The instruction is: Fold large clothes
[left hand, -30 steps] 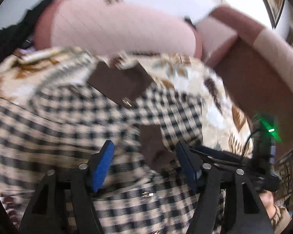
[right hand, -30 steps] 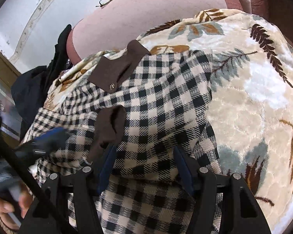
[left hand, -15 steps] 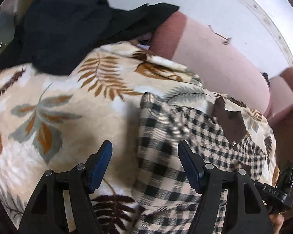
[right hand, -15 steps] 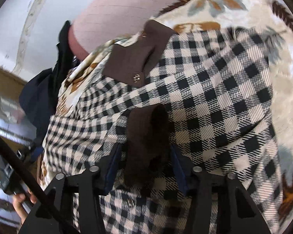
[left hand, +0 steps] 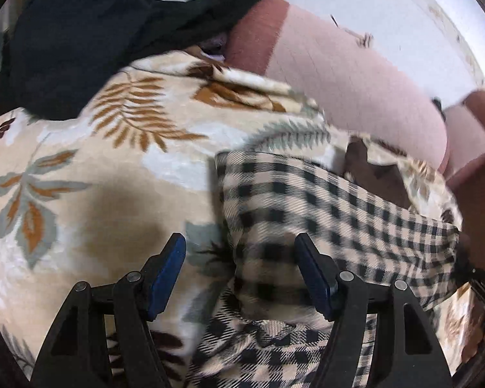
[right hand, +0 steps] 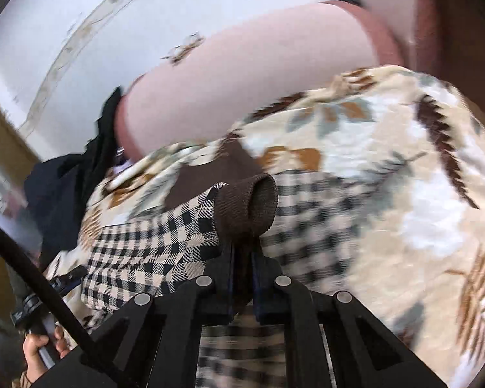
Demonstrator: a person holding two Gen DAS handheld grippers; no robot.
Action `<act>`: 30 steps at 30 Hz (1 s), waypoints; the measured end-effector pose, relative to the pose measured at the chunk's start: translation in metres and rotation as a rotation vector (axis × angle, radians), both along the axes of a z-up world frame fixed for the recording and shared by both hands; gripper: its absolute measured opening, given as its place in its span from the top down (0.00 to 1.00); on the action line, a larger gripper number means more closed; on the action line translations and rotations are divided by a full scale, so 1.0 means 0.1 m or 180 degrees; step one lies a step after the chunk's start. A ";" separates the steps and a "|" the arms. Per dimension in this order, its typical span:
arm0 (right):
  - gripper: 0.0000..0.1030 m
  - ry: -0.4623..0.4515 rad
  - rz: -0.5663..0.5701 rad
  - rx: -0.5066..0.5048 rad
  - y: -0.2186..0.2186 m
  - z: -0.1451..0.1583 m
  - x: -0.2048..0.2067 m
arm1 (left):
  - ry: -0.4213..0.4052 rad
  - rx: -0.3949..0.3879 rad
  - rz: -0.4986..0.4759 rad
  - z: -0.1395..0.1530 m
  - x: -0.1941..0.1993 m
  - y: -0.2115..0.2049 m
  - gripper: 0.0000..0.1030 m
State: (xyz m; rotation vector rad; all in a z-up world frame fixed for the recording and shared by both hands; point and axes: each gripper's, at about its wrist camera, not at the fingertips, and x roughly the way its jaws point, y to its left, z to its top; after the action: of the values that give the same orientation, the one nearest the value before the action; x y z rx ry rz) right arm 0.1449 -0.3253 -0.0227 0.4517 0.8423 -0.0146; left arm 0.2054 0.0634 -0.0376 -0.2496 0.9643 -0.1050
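Note:
A black-and-cream checked garment with a brown collar lies on a leaf-patterned blanket. My left gripper is open and empty, its blue pads straddling the garment's left folded edge. My right gripper is shut on the garment's brown ribbed cuff and holds the checked sleeve lifted off the blanket. The garment's body lies behind the cuff.
A pink sofa back runs behind the blanket, also in the right wrist view. Dark clothes are piled at the far left. Glasses rest on the sofa back. A brown armrest stands at the right.
My right gripper has closed on the brown cuff and lifted the sleeve. My left gripper swung left to the garment's left edge and moved in closer, staying open.

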 end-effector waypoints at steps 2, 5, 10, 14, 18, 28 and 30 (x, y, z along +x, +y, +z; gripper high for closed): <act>0.91 0.0193 -0.0093 -0.0128 -0.12 -0.22 0.01 | 0.0052 0.0096 -0.0069 -0.16 0.02 -0.14 0.33; 0.91 0.0442 -0.0124 -0.0110 -0.24 -0.57 0.02 | 0.0143 0.0257 -0.0095 -0.37 0.04 -0.30 0.33; 0.91 0.0439 -0.0097 -0.0131 -0.24 -0.65 0.04 | 0.0154 0.0163 -0.0239 -0.44 0.07 -0.37 0.70; 0.92 0.0133 -0.0106 -0.0274 -0.29 -0.32 -0.04 | -0.0061 0.0365 -0.0338 -0.22 0.01 -0.45 0.86; 0.92 0.0005 -0.0211 -0.0384 -0.36 -0.19 -0.06 | -0.0134 0.0352 -0.0425 -0.21 -0.04 -0.49 0.86; 0.57 0.0349 -0.0304 -0.0121 -0.60 -0.61 -0.13 | -0.0310 0.0382 -0.0542 -0.11 -0.26 -0.35 0.39; 0.47 0.0287 -0.0299 0.0104 -0.67 -0.55 -0.22 | -0.0438 0.0350 -0.0599 -0.01 -0.41 -0.24 0.36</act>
State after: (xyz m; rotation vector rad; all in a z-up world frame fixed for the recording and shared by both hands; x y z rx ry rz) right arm 0.1231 -0.3922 -0.0777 0.5241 0.9103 -0.1085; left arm 0.1648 0.0395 -0.0388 -0.0489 0.8521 -0.2379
